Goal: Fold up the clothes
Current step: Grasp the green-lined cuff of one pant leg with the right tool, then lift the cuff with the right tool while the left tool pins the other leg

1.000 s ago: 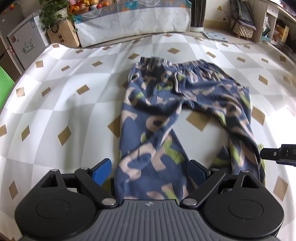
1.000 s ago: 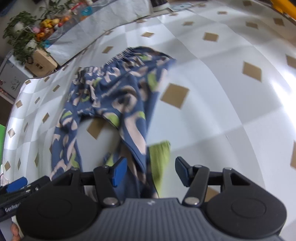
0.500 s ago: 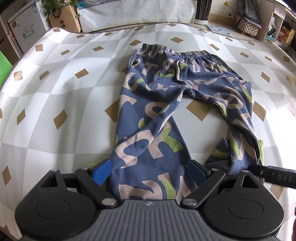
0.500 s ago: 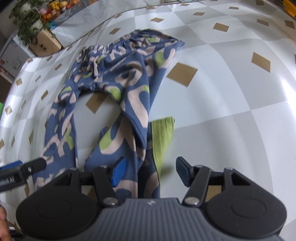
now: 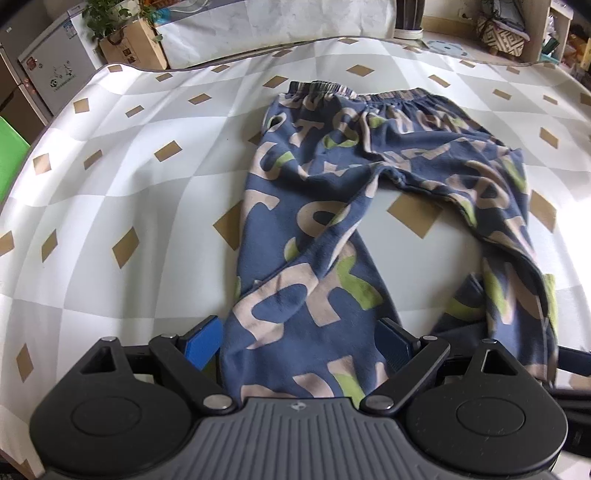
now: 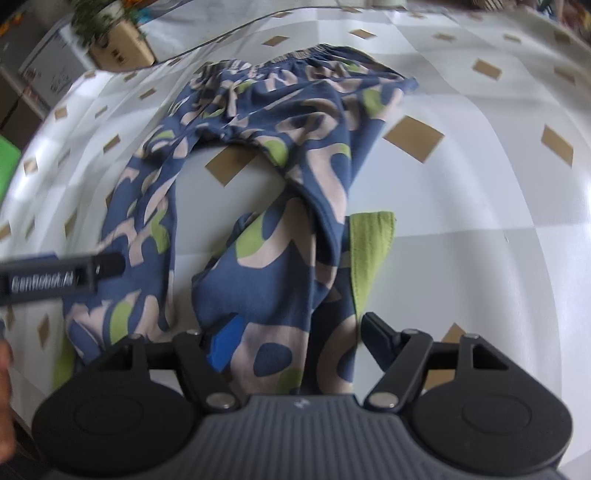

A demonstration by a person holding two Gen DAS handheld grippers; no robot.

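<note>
Blue trousers (image 5: 325, 177) with beige and green letters lie flat on the checked cloth (image 5: 122, 184), waistband at the far end, legs toward me. My left gripper (image 5: 300, 343) stands wide open, low over the hem end of the left leg, which fills the gap between its blue pads. My right gripper (image 6: 301, 341) is over the crumpled right leg (image 6: 280, 266), its jaws opening with the fabric lying loose between them. A green cuff (image 6: 369, 251) sticks out beside that leg. The left gripper (image 6: 62, 277) shows at the left of the right wrist view.
Beyond the far edge of the cloth stand a cardboard box with a plant (image 5: 133, 48), a white cabinet (image 5: 55, 70) and a woven basket (image 5: 502, 33). Something green (image 5: 11, 155) sits at the left edge. A hand (image 6: 3, 369) shows at the left border.
The right gripper's jaws have widened and its view has rolled, with the right leg now lower and closer between the fingers. The left gripper has tilted slightly; its jaws are unchanged.
</note>
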